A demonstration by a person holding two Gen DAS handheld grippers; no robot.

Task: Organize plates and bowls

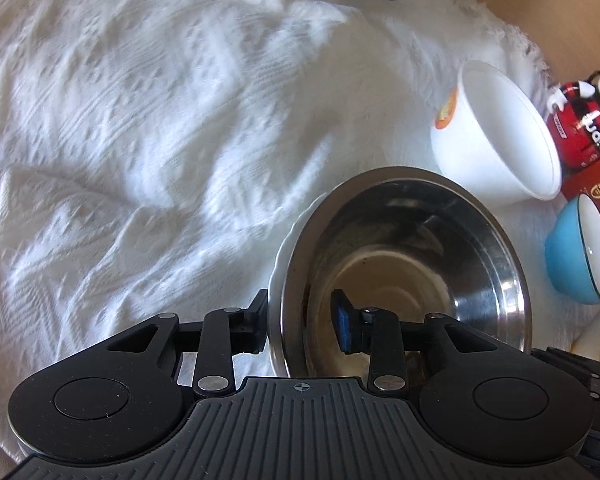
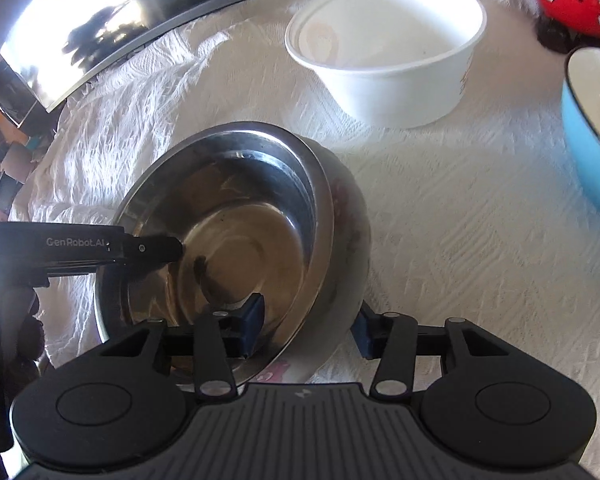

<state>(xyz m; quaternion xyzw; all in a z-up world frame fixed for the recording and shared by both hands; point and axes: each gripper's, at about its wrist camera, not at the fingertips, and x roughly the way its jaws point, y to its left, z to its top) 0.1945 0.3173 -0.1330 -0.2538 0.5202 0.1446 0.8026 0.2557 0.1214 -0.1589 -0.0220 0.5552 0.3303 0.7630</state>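
Your left gripper (image 1: 302, 326) and right gripper (image 2: 310, 330) each straddle the nested rims — steel bowl (image 1: 412, 264) inside a white bowl (image 2: 350, 216). Whether the fingers are clenched, you cannot tell.

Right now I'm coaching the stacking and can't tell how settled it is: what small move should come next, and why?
Probably lower the stack onto the white cloth and let go. The steel bowl already sits nested in the white dish beneath it. The left hand-held gripper and right hand-held gripper each straddle the rims, and the stack looks tilted.
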